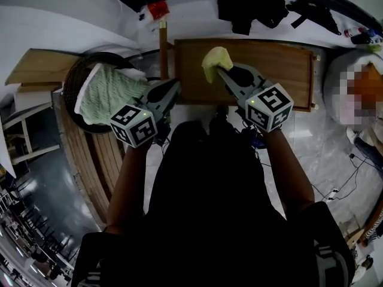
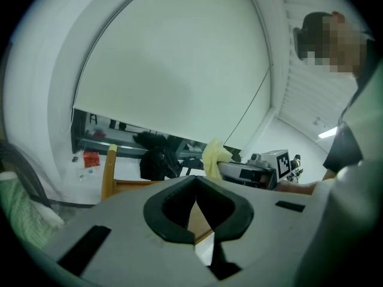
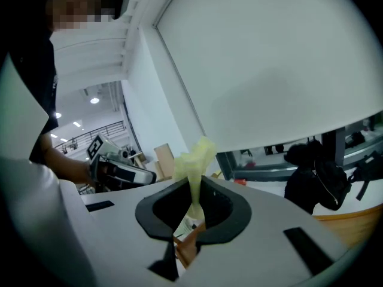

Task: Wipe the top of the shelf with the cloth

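Head view, nearest to us: the person's forearms (image 1: 127,178) reach forward over dark clothing, each ending in a marker cube (image 1: 134,124). The left hand-held gripper (image 1: 172,87) points up and to the right, just beside the shelf's left end. In the left gripper view we see the left hand-held gripper (image 2: 195,187) with its jaws brought together and nothing between them; only a sliver of wood shows through the gap in the pads.

The right hand-held gripper (image 1: 222,73) sits over the left part of the shelf (image 1: 281,64), a long brown wooden top. Its jaws are closed on the cloth (image 1: 214,60), a pale yellow bunch. In the right gripper view the right hand-held gripper (image 3: 194,190) pinches the cloth (image 3: 195,160) at its lower end, and the rest stands upright above the jaws. We cannot tell whether the cloth touches the wood.

Left of the shelf stands a dark round basket (image 1: 73,79) with a green towel (image 1: 108,91) draped over it. A wooden post (image 1: 163,45) rises between basket and shelf. Farther off, by the white wall, lie a red item (image 1: 157,9) and a black bag (image 1: 251,6).
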Available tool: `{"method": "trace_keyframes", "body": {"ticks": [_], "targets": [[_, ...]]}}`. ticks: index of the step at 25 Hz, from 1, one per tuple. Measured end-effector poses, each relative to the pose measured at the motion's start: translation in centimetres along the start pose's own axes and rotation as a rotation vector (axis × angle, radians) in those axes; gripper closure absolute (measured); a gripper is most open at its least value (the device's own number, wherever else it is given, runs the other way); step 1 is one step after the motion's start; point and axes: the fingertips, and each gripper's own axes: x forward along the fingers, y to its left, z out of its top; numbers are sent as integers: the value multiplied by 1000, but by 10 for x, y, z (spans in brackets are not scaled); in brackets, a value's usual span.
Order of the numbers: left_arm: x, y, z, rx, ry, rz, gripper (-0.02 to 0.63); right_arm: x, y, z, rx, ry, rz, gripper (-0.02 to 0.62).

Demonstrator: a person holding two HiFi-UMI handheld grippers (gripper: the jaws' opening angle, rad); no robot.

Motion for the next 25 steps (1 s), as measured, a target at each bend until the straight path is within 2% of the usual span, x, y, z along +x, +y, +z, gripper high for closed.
{"method": "trace_keyframes", "body": {"ticks": [8, 13, 21, 25], "targets": [[30, 67, 2, -95, 92, 121, 595, 88, -28, -26, 138, 100, -42, 551], [45, 114, -2, -175, 165, 177, 595, 135, -56, -49, 221, 175, -116, 551], [75, 163, -5, -270, 255, 223, 595, 205, -87, -125, 210, 403, -182, 551], [81, 173, -13, -253, 287, 227, 595, 231, -93, -159, 209, 496, -183, 551]]}}
